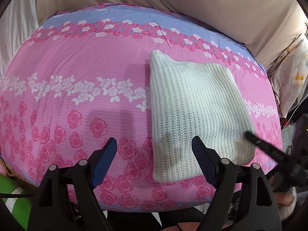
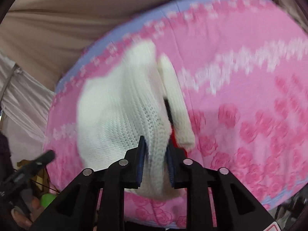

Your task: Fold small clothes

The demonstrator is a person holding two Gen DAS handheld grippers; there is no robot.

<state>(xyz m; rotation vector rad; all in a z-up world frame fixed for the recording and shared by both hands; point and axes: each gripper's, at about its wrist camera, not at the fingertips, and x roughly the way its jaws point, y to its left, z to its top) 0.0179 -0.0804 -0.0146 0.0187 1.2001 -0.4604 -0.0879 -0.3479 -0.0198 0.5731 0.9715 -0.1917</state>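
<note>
Both wrist cameras look steeply down along their fingers, close above the pink bedspread (image 1: pixel 96 73), sharing the white knit (image 1: pixel 192 105).

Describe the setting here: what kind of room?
Probably a bedroom: a pink rose-printed bedsheet covers a mattress-like surface, a beige draped curtain hangs behind, and a white ribbed knit garment lies on it.

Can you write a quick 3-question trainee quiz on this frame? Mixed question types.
1. True or false: the left tongs are clamped on the white knit garment.
2. Which tongs pinch the garment's edge? A) left B) right C) both
3. Fill in: the garment lies on a pink cover printed with ____.

Key: 1 false, they stand open above the cover. 2 B, the right tongs pinch a knit fold. 3 roses.
</note>
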